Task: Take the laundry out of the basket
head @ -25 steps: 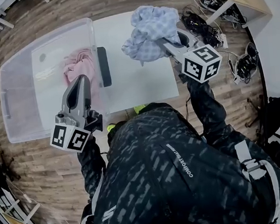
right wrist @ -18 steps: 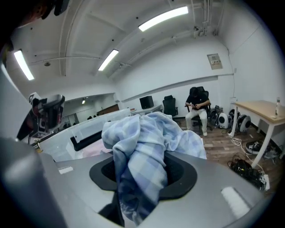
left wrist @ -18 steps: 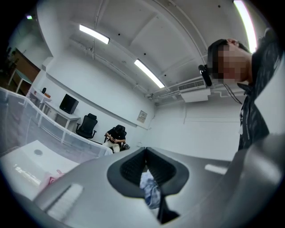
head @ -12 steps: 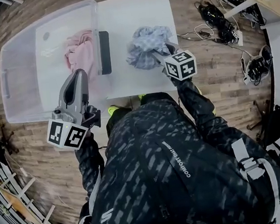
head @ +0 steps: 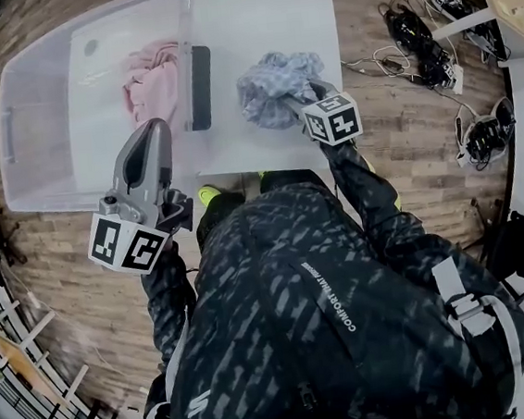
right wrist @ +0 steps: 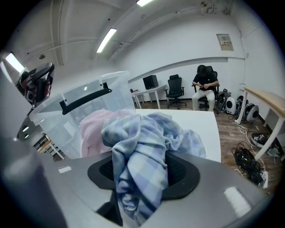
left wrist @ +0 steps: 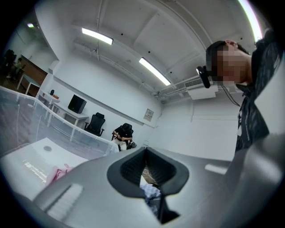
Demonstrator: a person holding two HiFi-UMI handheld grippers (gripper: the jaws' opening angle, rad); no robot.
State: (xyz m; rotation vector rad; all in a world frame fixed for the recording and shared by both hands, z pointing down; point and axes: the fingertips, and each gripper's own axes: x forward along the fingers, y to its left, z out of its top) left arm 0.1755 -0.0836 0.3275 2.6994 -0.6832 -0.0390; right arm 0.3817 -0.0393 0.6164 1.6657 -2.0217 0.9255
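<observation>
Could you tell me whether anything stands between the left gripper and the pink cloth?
Nothing visible does: the basket is open on top, and the pink cloth lies uncovered ahead of the left gripper.

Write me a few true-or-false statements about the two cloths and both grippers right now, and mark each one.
1. The blue checked cloth is between the right gripper's jaws. True; those jaws have just been opening, with the cloth still bunched between them.
2. The pink cloth lies on the white table. False: it is inside the clear plastic bin.
3. The left gripper holds a garment. False: its jaws are together with nothing between them.
4. The blue checked cloth is outside the bin, over the white table. True.
</observation>
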